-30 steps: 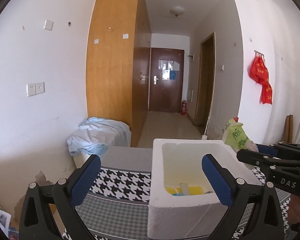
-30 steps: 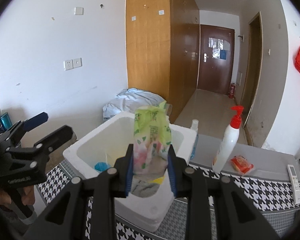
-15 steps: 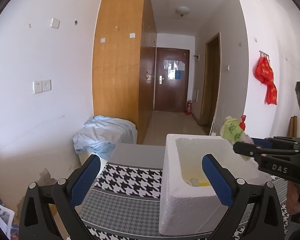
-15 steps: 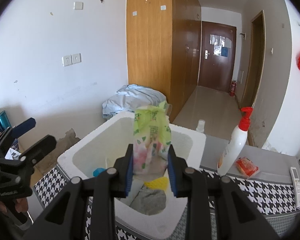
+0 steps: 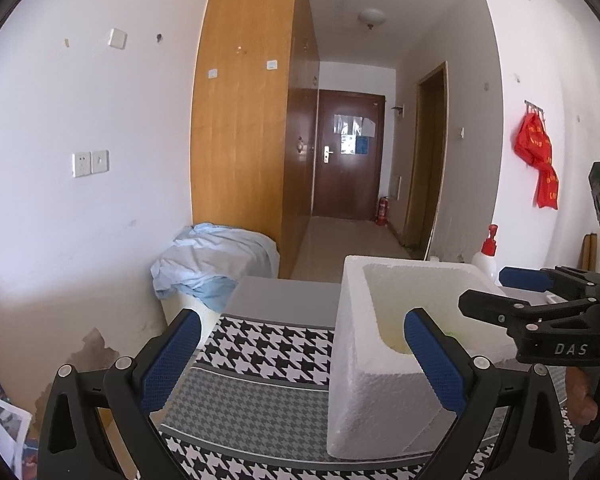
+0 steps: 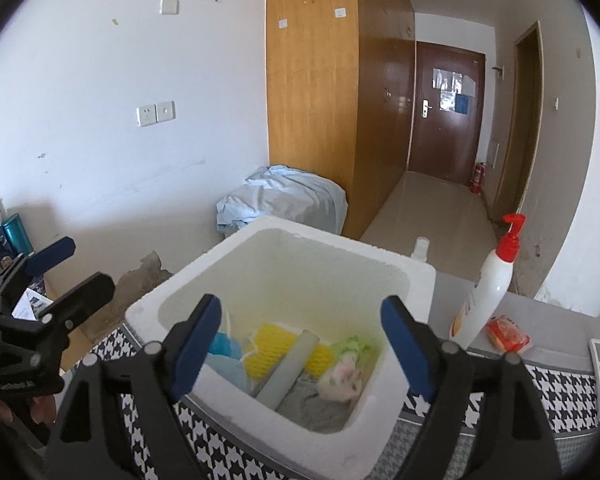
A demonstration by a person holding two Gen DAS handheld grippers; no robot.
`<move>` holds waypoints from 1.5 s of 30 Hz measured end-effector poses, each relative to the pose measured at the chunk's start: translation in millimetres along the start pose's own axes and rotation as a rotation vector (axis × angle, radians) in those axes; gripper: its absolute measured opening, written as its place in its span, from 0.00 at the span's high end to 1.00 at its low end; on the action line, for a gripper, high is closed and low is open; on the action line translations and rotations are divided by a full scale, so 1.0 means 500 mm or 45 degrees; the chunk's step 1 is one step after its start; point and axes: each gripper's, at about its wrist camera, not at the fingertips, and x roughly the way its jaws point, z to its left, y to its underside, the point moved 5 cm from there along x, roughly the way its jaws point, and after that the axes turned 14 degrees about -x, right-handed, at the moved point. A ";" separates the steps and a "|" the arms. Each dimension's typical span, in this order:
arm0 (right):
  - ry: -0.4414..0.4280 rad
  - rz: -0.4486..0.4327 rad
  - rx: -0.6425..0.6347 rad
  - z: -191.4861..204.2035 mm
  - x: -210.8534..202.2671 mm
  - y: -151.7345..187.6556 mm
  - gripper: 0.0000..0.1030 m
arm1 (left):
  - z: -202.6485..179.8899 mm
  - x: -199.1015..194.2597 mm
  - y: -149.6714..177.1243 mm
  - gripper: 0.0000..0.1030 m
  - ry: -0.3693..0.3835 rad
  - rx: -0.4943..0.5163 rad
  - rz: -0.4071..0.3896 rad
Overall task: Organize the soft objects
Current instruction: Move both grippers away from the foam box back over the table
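While right gripper [image 6: 302, 342] jaws opening, empty, over foam box [image 6: 380, 268]; left gripper [image 5: 302, 350] wide, empty.

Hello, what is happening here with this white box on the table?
A person holds a gripping tool in each hand and is sorting soft things into the white foam box. The right tool hangs over the box with its jaws opening and nothing between them; a green and pink packet lies inside beside a yellow sponge, a grey tube and a grey cloth. The left tool waits open, empty.
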 end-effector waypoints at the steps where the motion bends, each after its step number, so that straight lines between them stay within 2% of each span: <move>1: -0.002 -0.002 0.006 0.000 -0.004 0.001 0.16 | 0.000 0.000 0.000 0.01 0.007 -0.003 0.004; 6: 0.004 -0.022 0.015 0.004 -0.032 0.005 0.06 | -0.010 -0.018 0.003 0.01 0.019 0.001 0.000; 12: 0.019 -0.067 0.049 0.007 -0.076 0.016 0.03 | -0.031 -0.039 0.007 0.01 0.037 0.027 0.003; 27: 0.127 -0.150 0.042 0.013 -0.196 0.063 0.01 | -0.098 -0.115 0.021 0.01 0.109 0.080 -0.045; 35: 0.172 -0.169 0.069 0.004 -0.232 0.082 0.01 | -0.122 -0.138 0.028 0.01 0.140 0.090 -0.055; 45: 0.221 -0.180 0.128 -0.020 -0.266 0.138 0.01 | -0.133 -0.147 0.048 0.01 0.169 0.086 -0.053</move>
